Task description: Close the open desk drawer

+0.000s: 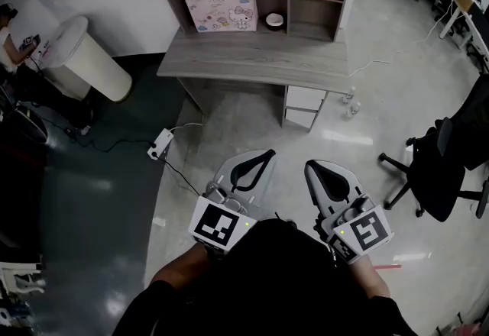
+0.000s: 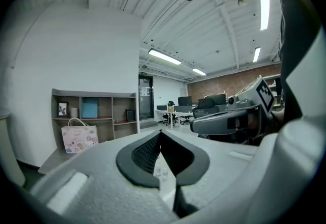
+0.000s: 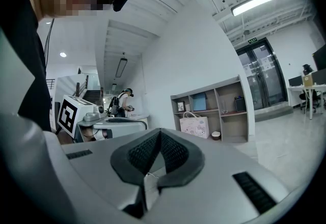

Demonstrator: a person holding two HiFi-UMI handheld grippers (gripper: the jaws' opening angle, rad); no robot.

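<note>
A grey wooden desk (image 1: 260,59) with a shelf unit on top stands ahead across the floor. Beneath its right end is a white drawer unit (image 1: 303,107), whose top drawer front juts a little out from under the desktop. My left gripper (image 1: 263,155) and right gripper (image 1: 312,168) are held side by side in front of me, well short of the desk. Both are shut with nothing between the jaws. In the left gripper view the left gripper (image 2: 160,132) points level toward the room. The right gripper (image 3: 160,131) shows the shelf unit (image 3: 214,111) far off.
A pink gift bag (image 1: 221,8) sits on the desk. A white round bin (image 1: 88,59) stands at left, with a power strip (image 1: 160,145) and cable on the floor. A black office chair (image 1: 443,166) is at right. Small bottles (image 1: 351,101) stand beside the drawer unit.
</note>
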